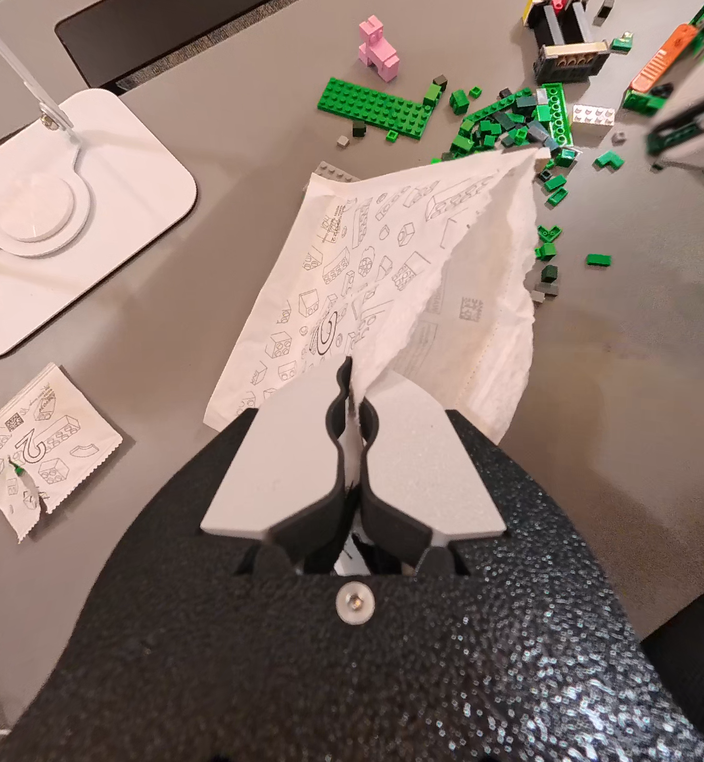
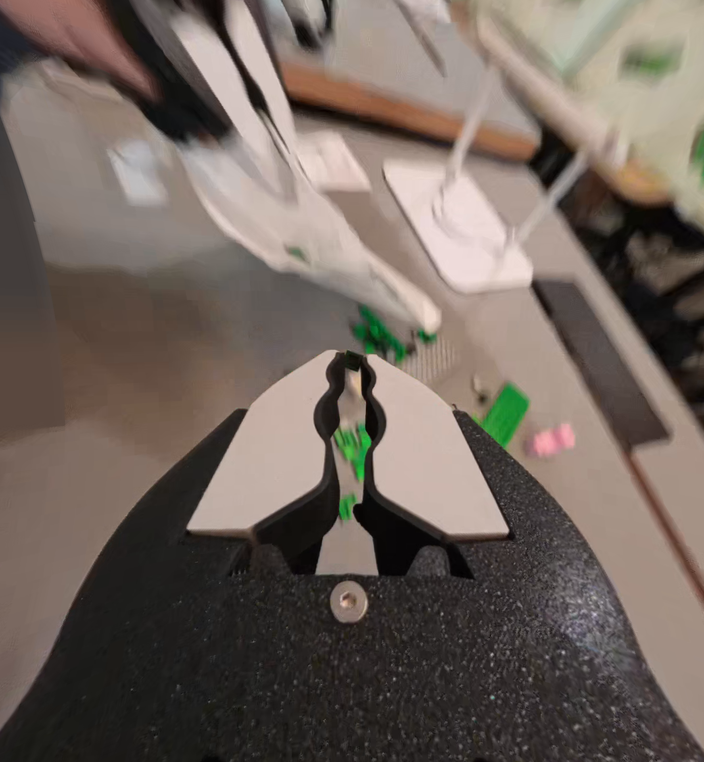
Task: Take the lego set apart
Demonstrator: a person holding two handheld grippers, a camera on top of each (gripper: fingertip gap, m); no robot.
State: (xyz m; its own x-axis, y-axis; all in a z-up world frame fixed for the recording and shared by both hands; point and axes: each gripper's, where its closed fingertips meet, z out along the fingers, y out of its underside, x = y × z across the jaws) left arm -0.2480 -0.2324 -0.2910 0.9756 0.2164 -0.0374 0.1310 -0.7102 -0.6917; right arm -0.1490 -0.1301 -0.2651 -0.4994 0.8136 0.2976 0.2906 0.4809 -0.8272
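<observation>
Left gripper (image 1: 350,367) was clamped on the torn edge of a white paper bag (image 1: 383,268), bag lifted and fanning toward 1 o'clock. Bag covered part of a grey plate (image 1: 333,171) and the near edge of the loose green brick pile (image 1: 506,123) on the grey table (image 1: 218,144). Green plate (image 1: 375,108) at 12, pink figure (image 1: 377,51) beyond it, black partly built piece (image 1: 564,45) at 1, orange tool (image 1: 659,57) at 2. Small torn bag (image 1: 41,449) at 9, white lamp base (image 1: 53,214) at 10.

Right view was motion-blurred. Right gripper (image 2: 352,361) pinched a small dark green brick (image 2: 352,363) at its tips, above the table. Only this view showed that brick; only the left view showed the small bag sharply.
</observation>
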